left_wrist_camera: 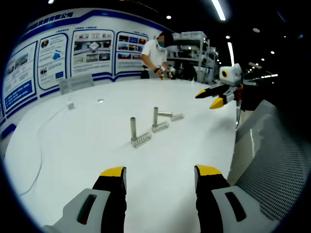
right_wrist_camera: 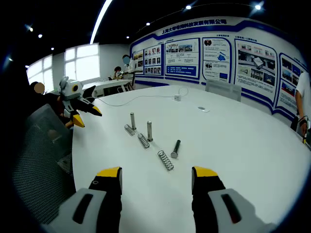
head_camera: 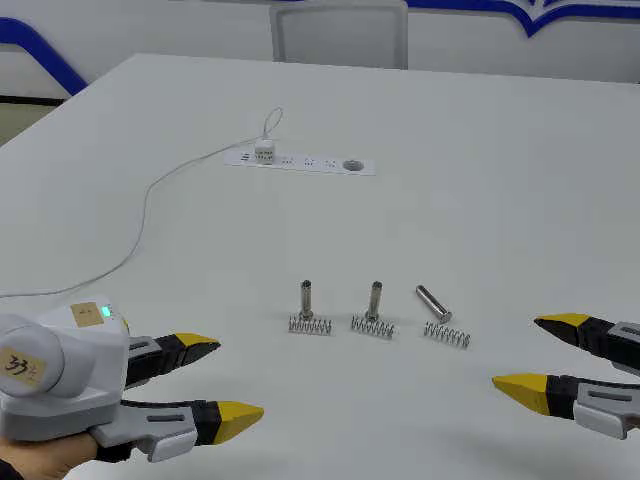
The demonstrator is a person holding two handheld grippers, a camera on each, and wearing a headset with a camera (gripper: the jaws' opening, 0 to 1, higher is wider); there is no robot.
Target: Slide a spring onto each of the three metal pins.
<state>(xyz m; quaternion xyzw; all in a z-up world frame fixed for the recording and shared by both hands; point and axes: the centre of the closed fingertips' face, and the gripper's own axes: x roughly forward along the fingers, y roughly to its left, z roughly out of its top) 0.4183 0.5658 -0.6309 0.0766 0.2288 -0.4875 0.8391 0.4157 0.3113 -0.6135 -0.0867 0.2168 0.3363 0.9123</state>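
Observation:
Three metal pins are on the white table: the left pin (head_camera: 306,298) and the middle pin (head_camera: 375,299) stand upright, the right pin (head_camera: 433,303) lies on its side. A spring lies in front of each: left spring (head_camera: 310,326), middle spring (head_camera: 372,327), right spring (head_camera: 446,335). My left gripper (head_camera: 222,380) is open at the lower left, apart from them. My right gripper (head_camera: 540,353) is open at the lower right. From the left gripper (left_wrist_camera: 161,171) the pins (left_wrist_camera: 133,129) stand ahead; from the right gripper (right_wrist_camera: 156,172) the lying pin (right_wrist_camera: 175,148) is nearest.
A white power strip (head_camera: 300,161) with a plugged adapter lies farther back, and its cable (head_camera: 147,205) trails off to the left. A chair (head_camera: 338,32) stands at the far table edge. A mesh chair back (left_wrist_camera: 265,160) is close beside the table. A person (left_wrist_camera: 155,56) stands in the background.

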